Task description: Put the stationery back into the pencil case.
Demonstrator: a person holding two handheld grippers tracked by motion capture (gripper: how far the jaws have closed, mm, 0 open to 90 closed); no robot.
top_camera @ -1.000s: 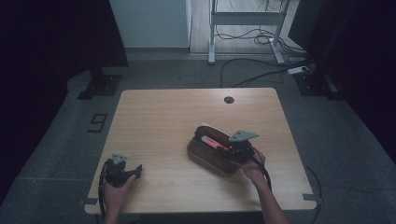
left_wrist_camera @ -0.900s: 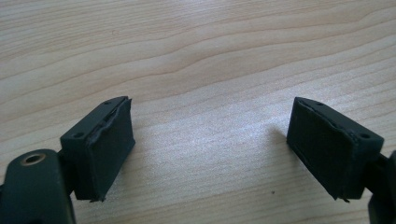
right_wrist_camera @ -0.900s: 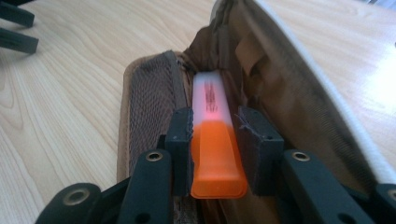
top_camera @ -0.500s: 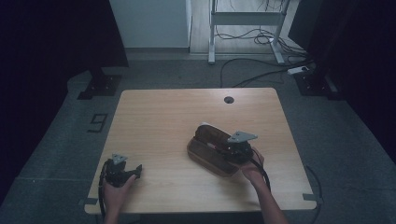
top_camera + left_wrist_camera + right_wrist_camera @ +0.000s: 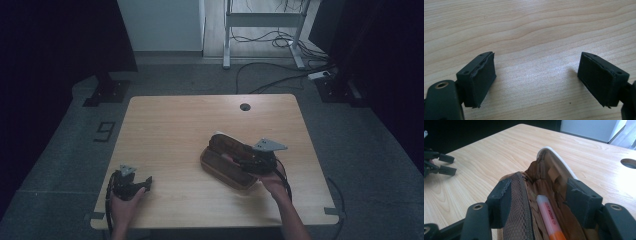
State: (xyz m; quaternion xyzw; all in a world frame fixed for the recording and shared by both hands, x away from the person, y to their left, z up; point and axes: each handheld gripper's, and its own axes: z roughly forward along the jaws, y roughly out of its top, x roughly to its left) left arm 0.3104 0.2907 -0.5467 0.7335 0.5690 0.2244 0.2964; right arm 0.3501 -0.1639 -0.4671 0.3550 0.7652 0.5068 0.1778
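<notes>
Nearest the front edge of the table (image 5: 170,125), by its front-left corner, the left gripper (image 5: 131,183) sits low over bare wood w/ jaws spread wide, nothing between them.

Further in, right of center, the right gripper (image 5: 245,162) is poked into the open pencil case (image 5: 220,162). In the right gripper view its jaws straddle a highlighter (image 5: 550,218) inside w/o clamping it, one pad outside the mesh flap (image 5: 517,207), so it's released afaict.

Risks imo: close now and it prob grabs mesh or lining instead of the pen, or drags the whole case toward the right edge since nothing pins it.

Case's long axis runs diagonal, front-right to back-left; the highlighter lies along it, orange end toward the gripper.
</notes>
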